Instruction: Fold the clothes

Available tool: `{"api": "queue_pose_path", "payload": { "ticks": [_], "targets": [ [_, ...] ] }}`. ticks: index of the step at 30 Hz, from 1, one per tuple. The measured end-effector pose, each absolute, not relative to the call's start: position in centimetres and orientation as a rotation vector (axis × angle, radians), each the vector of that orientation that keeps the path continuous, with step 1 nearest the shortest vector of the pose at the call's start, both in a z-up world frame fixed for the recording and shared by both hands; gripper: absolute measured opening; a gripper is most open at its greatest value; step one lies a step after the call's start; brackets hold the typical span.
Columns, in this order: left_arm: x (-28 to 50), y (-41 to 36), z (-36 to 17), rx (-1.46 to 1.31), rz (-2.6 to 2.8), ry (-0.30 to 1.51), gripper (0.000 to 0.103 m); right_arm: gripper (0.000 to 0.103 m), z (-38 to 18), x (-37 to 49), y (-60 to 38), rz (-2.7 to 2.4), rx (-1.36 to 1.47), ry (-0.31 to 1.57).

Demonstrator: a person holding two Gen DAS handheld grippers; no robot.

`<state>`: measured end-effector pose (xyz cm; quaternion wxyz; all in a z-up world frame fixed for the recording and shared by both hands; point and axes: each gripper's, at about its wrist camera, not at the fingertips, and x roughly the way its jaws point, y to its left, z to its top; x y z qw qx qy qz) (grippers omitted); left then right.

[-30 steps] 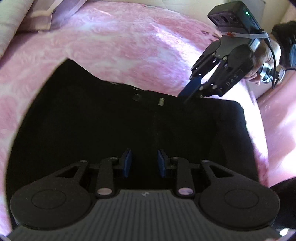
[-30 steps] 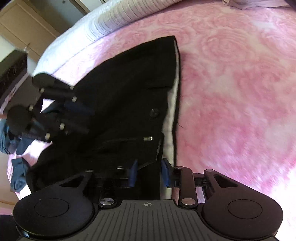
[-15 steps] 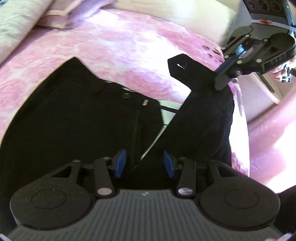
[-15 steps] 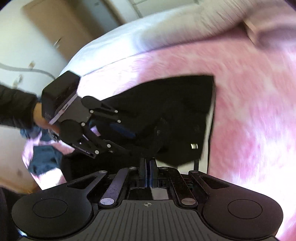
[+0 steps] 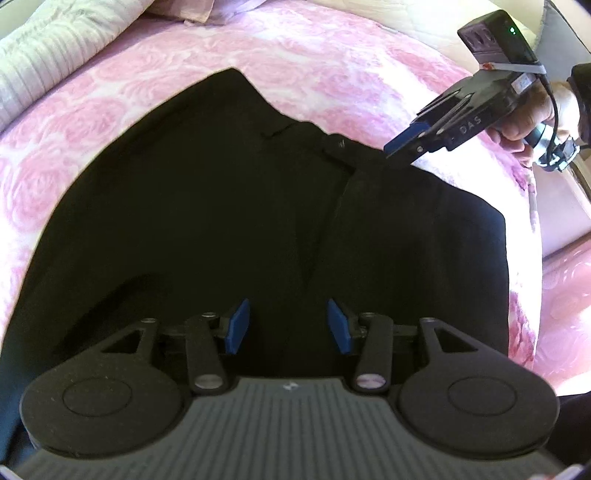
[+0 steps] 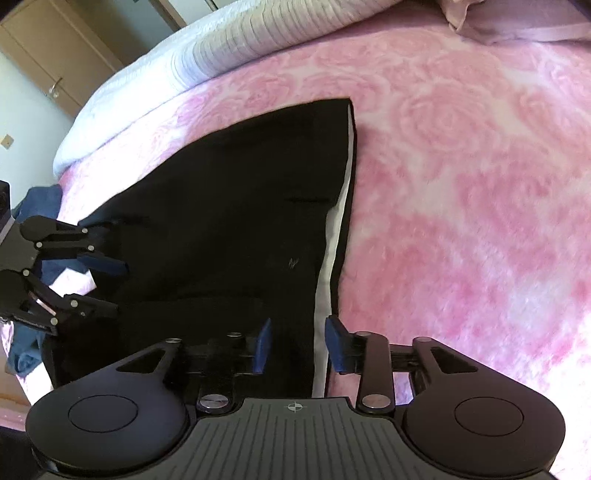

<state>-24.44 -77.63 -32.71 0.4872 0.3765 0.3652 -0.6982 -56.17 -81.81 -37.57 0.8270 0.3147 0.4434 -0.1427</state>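
Black trousers [image 5: 184, 221] lie spread flat on a pink rose-patterned bedspread [image 5: 332, 55]. My left gripper [image 5: 289, 326] hovers low over their near part, its jaws opening; cloth lies beneath the blue pads, which do not press it. My right gripper [image 5: 400, 147] touches down at the waistband on the far right. In the right wrist view the trousers [image 6: 240, 203] show a white lining strip along their right edge. That edge runs between the opening jaws of the right gripper [image 6: 297, 345], unpinched. The left gripper [image 6: 110, 286] stands open at the left.
A white quilted blanket [image 6: 221, 48] lies along the bed's far side, with a pink pillow [image 5: 184, 11] beside it. Blue clothes [image 6: 37, 199] are heaped at the bed's left edge. A person's hand [image 5: 532, 114] holds the right gripper. A wooden door [image 6: 44, 55] stands beyond.
Half a second ago the right gripper was shut on a lifted flap of the trousers. That flap now lies flat and the right jaws have parted. The left jaws stand wider.
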Motion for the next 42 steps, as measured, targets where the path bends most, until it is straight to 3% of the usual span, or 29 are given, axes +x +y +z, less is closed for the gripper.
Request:
{"api": "queue_pose_path", "payload": {
  "ticks": [3,5,9,15,21,28,33,35,37,38,39,42],
  "targets": [
    [-24.4,-77.0,-32.8,0.927,-1.683,0.882,0.043,0.036,-38.5,-54.8,-81.6,-0.279,0.65,0.962],
    [-24.2,-75.8,-32.4,0.931,-1.666,0.873,0.043,0.029,-38.9,-53.8,-81.5,-0.263,0.63,0.97],
    [-22.1,-71.8,-30.5,0.926,-1.564,0.884,0.043,0.03,-38.6,-52.8,-82.1,-0.265,0.597,0.99],
    [-16.9,-63.2,-27.2,0.891,-1.308,0.9,0.044,0.04,-34.9,-52.9,-80.6,-0.374,0.534,0.959],
    [-8.9,-51.6,-26.1,0.964,-1.056,0.833,0.053,0.049,-31.6,-47.3,-73.9,-0.345,0.393,0.994],
    [2.5,-38.2,-28.2,1.135,-0.889,0.761,0.056,0.051,-32.2,-37.2,-63.1,-0.226,0.3,1.079],
    [10.6,-33.1,-29.9,1.208,-0.889,0.742,0.057,0.052,-33.9,-30.3,-56.8,-0.174,0.242,1.155],
    [12.3,-32.8,-31.6,1.279,-0.966,0.762,0.051,0.052,-34.7,-28.1,-54.5,-0.145,0.212,1.196],
    [13.3,-32.3,-33.2,1.344,-1.034,0.767,0.034,0.052,-35.6,-26.6,-52.9,-0.124,0.183,1.238],
    [13.3,-32.1,-33.6,1.377,-1.055,0.757,0.017,0.052,-36.0,-25.9,-52.2,-0.116,0.169,1.257],
    [13.2,-31.9,-34.1,1.41,-1.076,0.747,0.01,0.053,-36.3,-25.6,-51.9,-0.118,0.158,1.27],
    [13.8,-31.8,-32.9,1.419,-1.075,0.709,0.002,0.053,-36.9,-25.4,-51.6,-0.135,0.145,1.301]
  ]
}}
